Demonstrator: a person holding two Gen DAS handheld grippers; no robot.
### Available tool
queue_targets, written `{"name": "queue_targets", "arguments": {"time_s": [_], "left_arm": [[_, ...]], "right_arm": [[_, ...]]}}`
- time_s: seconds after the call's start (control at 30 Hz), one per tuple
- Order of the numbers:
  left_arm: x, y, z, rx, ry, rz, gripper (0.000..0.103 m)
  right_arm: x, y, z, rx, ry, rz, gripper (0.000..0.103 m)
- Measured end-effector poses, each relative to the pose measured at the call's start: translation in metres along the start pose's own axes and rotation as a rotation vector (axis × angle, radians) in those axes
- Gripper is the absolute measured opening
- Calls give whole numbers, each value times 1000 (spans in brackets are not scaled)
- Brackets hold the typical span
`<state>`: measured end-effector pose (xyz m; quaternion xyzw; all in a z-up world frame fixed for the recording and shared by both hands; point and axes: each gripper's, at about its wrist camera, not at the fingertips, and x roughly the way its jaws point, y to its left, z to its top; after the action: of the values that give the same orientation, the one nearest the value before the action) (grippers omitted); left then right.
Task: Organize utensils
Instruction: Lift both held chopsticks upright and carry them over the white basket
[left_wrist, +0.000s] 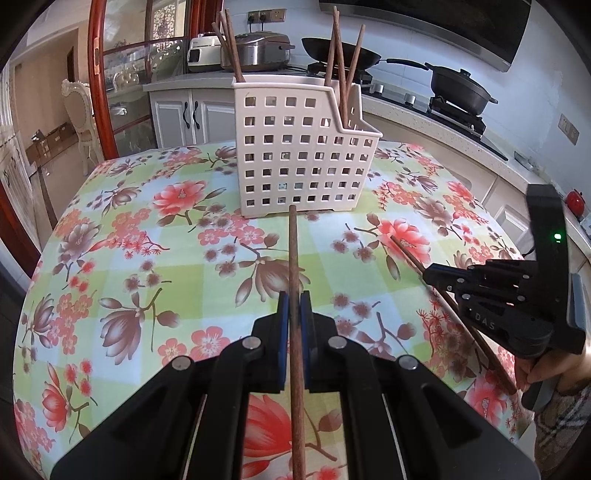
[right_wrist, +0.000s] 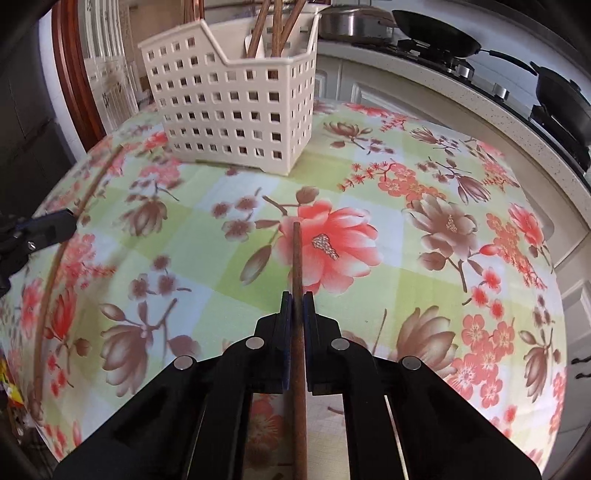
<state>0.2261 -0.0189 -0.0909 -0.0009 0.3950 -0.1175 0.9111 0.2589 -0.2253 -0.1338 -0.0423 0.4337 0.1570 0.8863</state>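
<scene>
1. A slim, dark brown wooden chopstick (left_wrist: 295, 295) is being clamped between the closed left tongs (left_wrist: 294, 306), its tip pointing at the basket.
2. A second matching chopstick (right_wrist: 297, 295) is being pinched in the closed right tongs (right_wrist: 297, 306).
3. More chopsticks are being held upright in the white perforated basket (left_wrist: 295, 155) on the floral worktop (left_wrist: 147, 240).

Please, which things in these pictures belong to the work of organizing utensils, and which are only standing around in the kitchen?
For the job:
- chopstick clamped in left tongs
- chopstick clamped in right tongs
- white basket with chopsticks already inside

Just around:
- rice cooker
- wok
- black pot
- floral tablecloth
</scene>
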Motion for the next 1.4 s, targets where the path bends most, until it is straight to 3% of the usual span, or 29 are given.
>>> {"name": "queue_targets", "arguments": {"time_s": [0.27,0.6,1.13,1.4], "left_arm": [[-21,-1,6,-7,-58,7,6],[-56,0,17,-11,-142,17,6],[-95,-14,23,23,-239,36,6],[-110,-15,24,28,-278,60,6]], "right_arm": [[-48,19,15,0,-208,36,6],[-103,32,26,-17,-406,91,6],[-136,45,22,-46,-519,117,6],[-141,51,21,-64,-526,116,6]]}}
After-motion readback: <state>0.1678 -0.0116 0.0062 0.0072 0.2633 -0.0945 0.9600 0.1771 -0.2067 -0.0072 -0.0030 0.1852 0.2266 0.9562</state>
